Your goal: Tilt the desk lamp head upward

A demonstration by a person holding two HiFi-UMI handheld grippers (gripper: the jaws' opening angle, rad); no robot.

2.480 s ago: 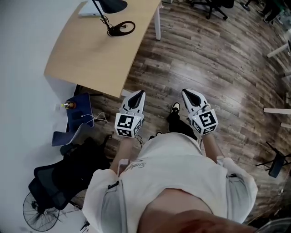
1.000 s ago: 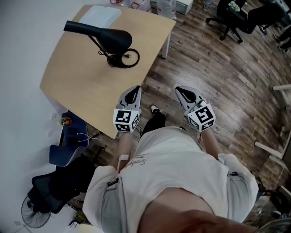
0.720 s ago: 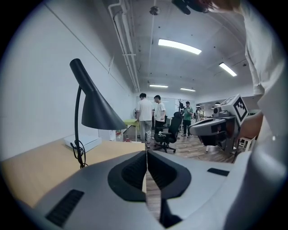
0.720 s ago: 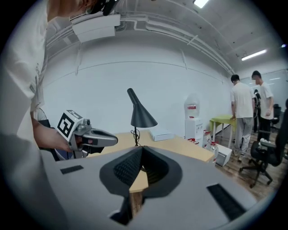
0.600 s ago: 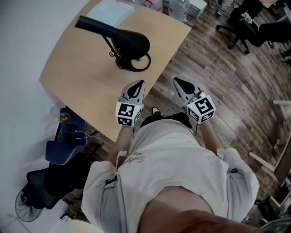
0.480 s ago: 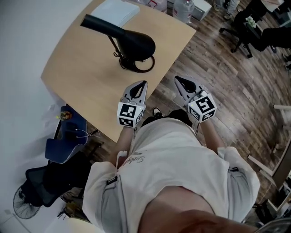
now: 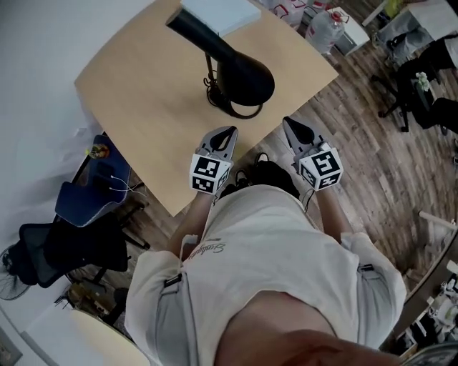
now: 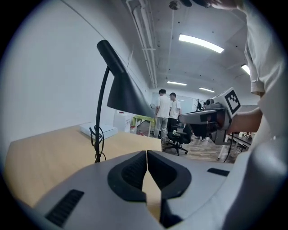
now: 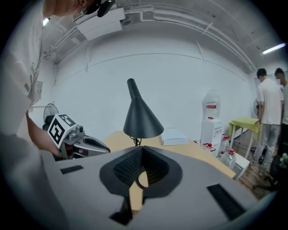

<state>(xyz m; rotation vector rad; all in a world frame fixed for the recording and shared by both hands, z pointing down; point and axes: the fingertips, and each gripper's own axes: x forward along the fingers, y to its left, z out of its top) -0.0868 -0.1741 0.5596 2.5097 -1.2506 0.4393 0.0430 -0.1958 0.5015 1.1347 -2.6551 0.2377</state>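
A black desk lamp stands on the light wooden table (image 7: 136,93); its cone head (image 7: 243,71) points down over the ring base (image 7: 242,111), with the cord wound round the stem. My left gripper (image 7: 227,134) hangs above the table's near edge, just short of the base, shut and empty. My right gripper (image 7: 292,126) is level with it off the table's corner, also shut and empty. In the left gripper view the lamp head (image 8: 125,92) rises ahead to the left. From the right gripper view the cone (image 9: 142,117) sits straight ahead beyond the jaws.
A flat white box (image 7: 220,13) lies on the table behind the lamp. A water bottle (image 7: 327,27) and cartons stand on the floor past the table's corner. A blue chair (image 7: 80,204) and black chair sit left. Two people (image 8: 165,114) stand far back.
The person has walked up to the table. The lamp now lies much closer, and both grippers have come from over the floor to the table's near edge, still shut.
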